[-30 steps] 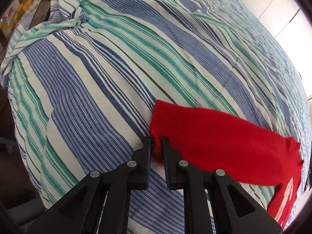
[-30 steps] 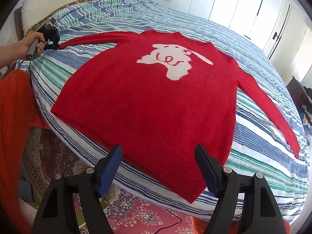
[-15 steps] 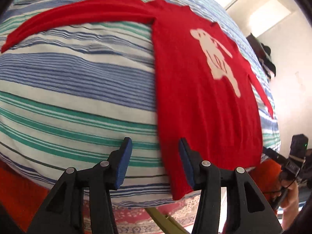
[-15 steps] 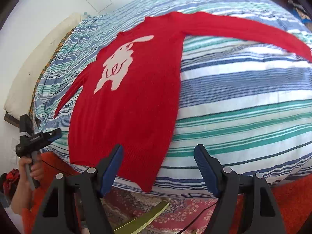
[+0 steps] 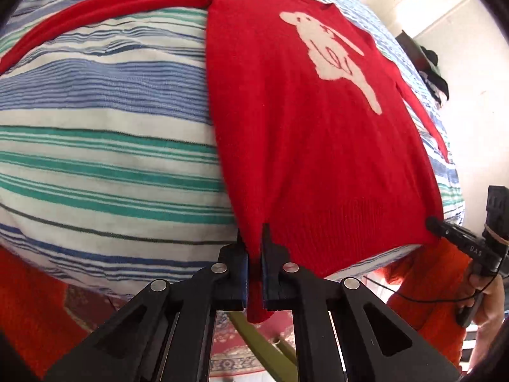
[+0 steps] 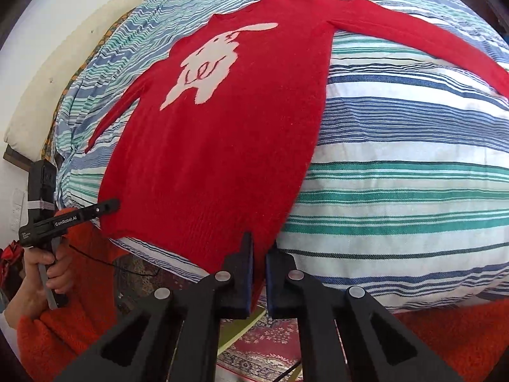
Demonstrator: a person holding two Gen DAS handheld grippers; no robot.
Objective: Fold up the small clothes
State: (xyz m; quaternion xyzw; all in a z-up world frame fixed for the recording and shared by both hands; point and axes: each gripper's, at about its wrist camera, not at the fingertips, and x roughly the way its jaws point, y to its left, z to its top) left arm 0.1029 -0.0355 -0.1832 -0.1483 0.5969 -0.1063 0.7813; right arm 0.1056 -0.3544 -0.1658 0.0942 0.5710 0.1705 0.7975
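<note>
A red sweater (image 5: 302, 133) with a white dog motif lies flat, front up, on the striped bed, sleeves spread out; it also shows in the right wrist view (image 6: 222, 133). My left gripper (image 5: 254, 238) is shut on the hem corner at one side of the sweater's bottom edge. My right gripper (image 6: 259, 248) is shut on the opposite hem corner. Each gripper shows in the other's view, the right one (image 5: 445, 229) and the left one (image 6: 105, 205), both at the hem.
The bed cover (image 5: 95, 159) has blue, green and white stripes and hangs over the near edge. A patterned rug (image 6: 261, 343) and orange fabric (image 6: 461, 334) lie below. A pillow (image 6: 63, 63) sits at the bed's head. Dark items (image 5: 429, 63) lie beside the bed.
The left gripper left the sleeve cuff and moved to the hem. Both grippers, open half a second ago, have closed on the sweater's bottom corners.
</note>
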